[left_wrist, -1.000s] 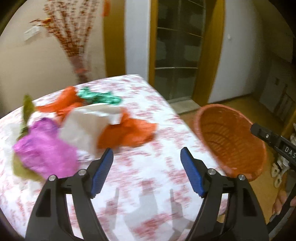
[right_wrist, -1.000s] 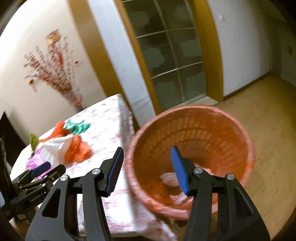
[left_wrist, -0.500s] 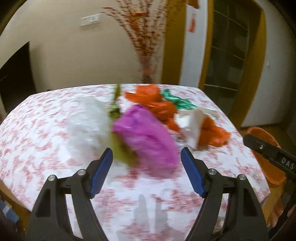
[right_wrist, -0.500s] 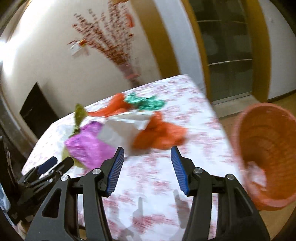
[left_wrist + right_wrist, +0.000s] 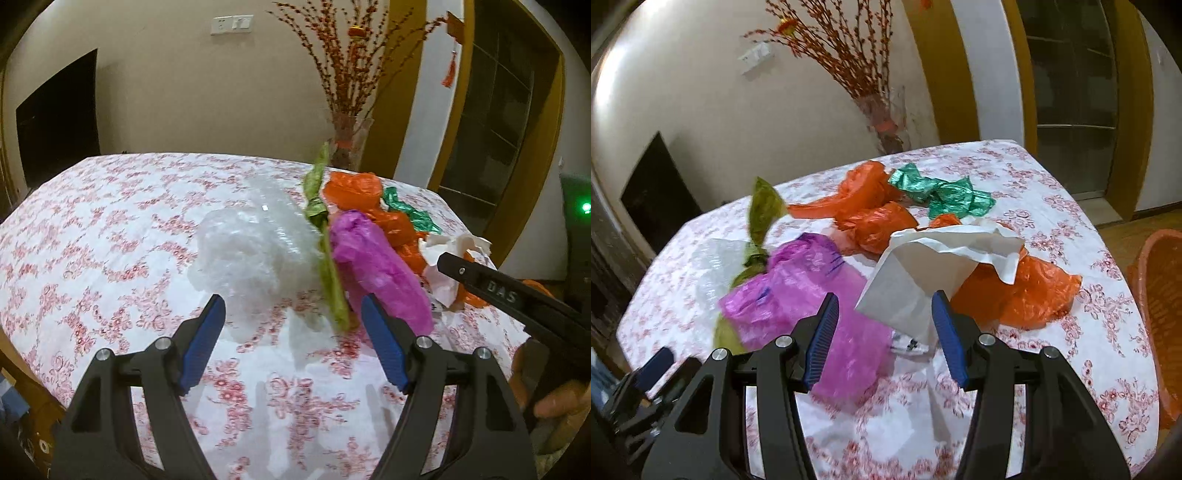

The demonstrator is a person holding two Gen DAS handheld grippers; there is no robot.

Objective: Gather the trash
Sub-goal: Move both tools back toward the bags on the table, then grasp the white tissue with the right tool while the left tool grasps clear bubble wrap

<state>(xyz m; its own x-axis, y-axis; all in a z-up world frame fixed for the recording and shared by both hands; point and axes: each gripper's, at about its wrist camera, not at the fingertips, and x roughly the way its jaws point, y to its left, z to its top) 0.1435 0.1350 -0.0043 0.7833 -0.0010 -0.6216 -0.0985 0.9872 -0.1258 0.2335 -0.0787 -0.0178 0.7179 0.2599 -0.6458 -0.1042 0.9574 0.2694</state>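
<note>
Both grippers hung above the table (image 5: 1071,221), jaws apart and empty: left gripper (image 5: 293,325) wide before the clear plastic (image 5: 255,254), right gripper (image 5: 884,321) narrower over the white paper (image 5: 923,269). Trash lay heaped mid-table; the basket (image 5: 1160,302) stood past the right edge.

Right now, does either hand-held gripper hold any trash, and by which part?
Nothing is held. The left hand-held gripper and the right hand-held gripper are both open above the table.
</note>
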